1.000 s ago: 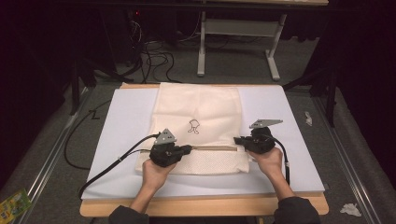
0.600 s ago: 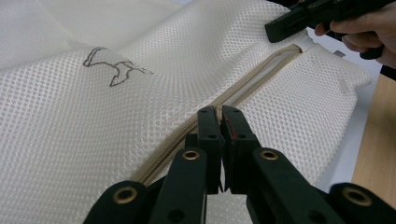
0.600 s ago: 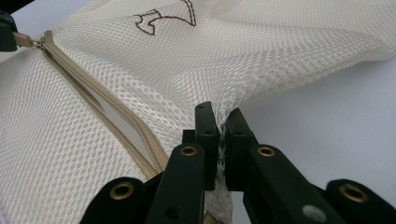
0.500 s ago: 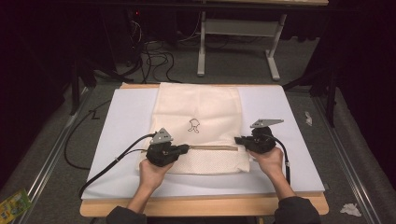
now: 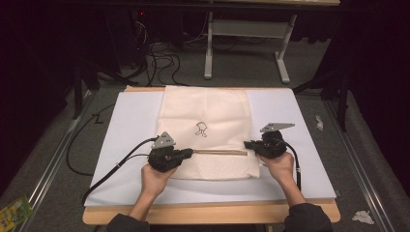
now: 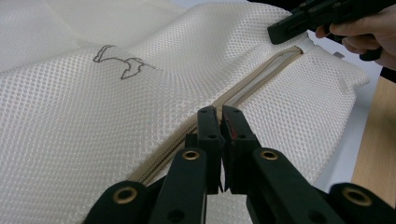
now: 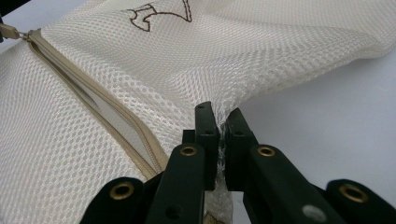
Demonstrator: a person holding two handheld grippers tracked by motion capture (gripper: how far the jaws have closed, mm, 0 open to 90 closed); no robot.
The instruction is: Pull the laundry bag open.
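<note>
A cream mesh bag (image 5: 205,108) with a small stitched figure (image 5: 201,129) lies flat on a white mat (image 5: 130,125). A tan zipper (image 5: 220,152) runs across its near part, parted along the length between the two grippers. My left gripper (image 5: 190,152) is at the zipper's left end, jaws shut on the zipper line (image 6: 219,112). The tan zipper pull (image 7: 8,31) shows far off in the right gripper view, running into a dark edge. My right gripper (image 5: 247,144) is shut on the mesh (image 7: 219,114) at the bag's right end, beside the zipper's end.
The mat covers a wooden table (image 5: 208,212). Black cables (image 5: 116,166) trail off the left side. Beyond the table stand a white desk frame (image 5: 246,29) and floor cables (image 5: 159,55). Scraps of litter (image 5: 362,216) lie on the grey floor.
My left gripper has slid a little to the left along the zipper line, so more parted zipper shows between the grippers. The right gripper has stayed in place.
</note>
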